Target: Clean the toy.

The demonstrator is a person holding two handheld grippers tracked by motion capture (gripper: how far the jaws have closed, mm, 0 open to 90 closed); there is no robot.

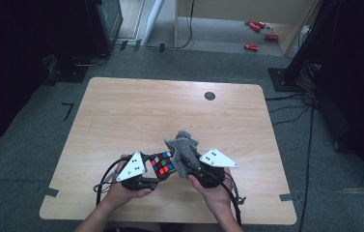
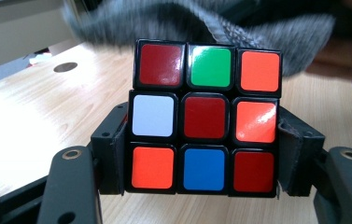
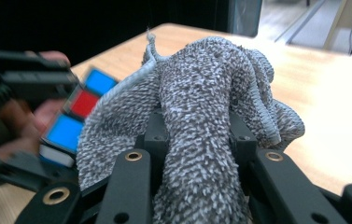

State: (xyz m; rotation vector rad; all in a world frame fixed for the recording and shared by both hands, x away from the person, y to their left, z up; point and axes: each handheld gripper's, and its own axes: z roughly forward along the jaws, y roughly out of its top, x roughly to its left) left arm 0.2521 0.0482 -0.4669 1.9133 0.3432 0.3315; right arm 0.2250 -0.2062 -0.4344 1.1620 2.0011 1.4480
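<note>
High view: left gripper (image 1: 143, 180) holds a puzzle cube (image 1: 162, 164) just above the counter (image 1: 121, 111), near its front edge; right gripper (image 1: 196, 169) brings a grey cloth (image 1: 182, 145) against the cube's side. Left gripper view: fingers (image 2: 113, 154) clamp the cube at both flanks. Right gripper view: fingers (image 3: 157, 130) pinch a bunched fold of cloth. Judged step: wiping the cube. Best done with the cube steady, cloth dragged flat across one face, light pressure so layers do not twist
</note>
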